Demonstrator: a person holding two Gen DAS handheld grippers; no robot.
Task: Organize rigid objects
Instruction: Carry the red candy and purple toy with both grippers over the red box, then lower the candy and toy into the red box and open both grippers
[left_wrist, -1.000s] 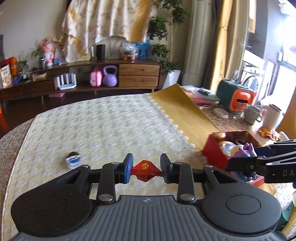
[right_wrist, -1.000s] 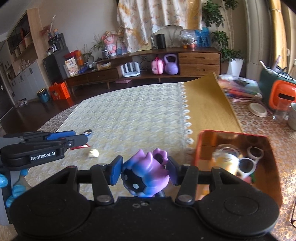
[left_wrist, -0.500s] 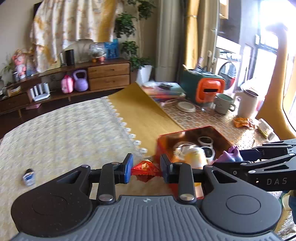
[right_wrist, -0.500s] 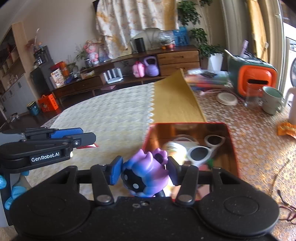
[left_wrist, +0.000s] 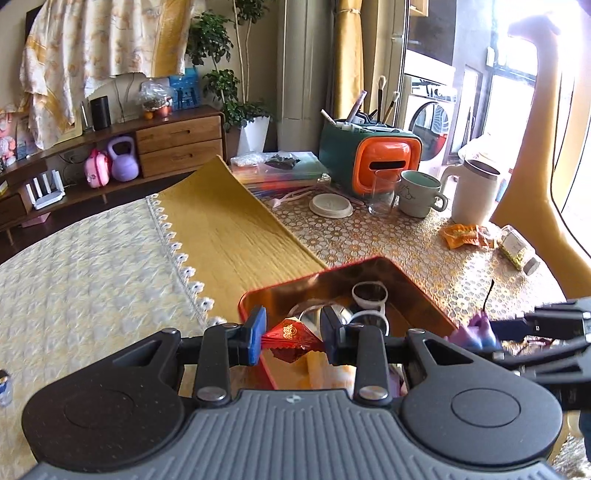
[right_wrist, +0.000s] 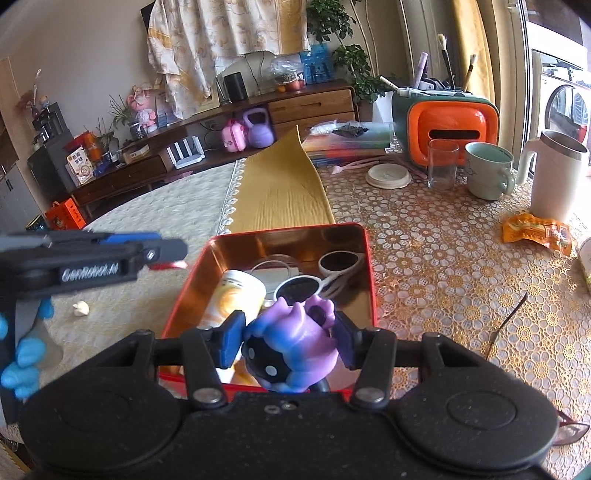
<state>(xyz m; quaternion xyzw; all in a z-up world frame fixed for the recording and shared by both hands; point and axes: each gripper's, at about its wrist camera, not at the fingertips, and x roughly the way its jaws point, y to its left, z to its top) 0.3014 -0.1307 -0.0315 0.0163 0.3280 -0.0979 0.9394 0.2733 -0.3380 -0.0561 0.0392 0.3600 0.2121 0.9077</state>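
While both hands hang over the red tin (right_wrist: 364, 258), each claw has something clamped in it. Going left to right: the left claw (left_wrist: 293, 336) is closed on a red packet (left_wrist: 288, 341), a crinkly foil thing with gold print that bulges out below the pads. It looks light and soft enough to crumple, so I would guess a gentle pinch across its middle is all it needs, and the foil may slide if the squeeze loosens. Just ahead of that claw and slightly below lies the tin's near-left corner.

Next comes the tin itself, a shallow rounded rectangle with a coppery mirror lining. It holds a cream cup (right_wrist: 236, 295) on its side and 2 white sunglasses (right_wrist: 314, 278), hard plastic with dark lenses that could scratch.

On the right, the right claw (right_wrist: 290, 345) grips a toy (right_wrist: 291, 352) by its flanks. It is a glossy, knobbly figure shading from purple to blue with a black face; it seems stiff, light and a bit slick, with thin spikes best left untouched. It hangs over the tin's near edge, directly ahead of the claw's body.
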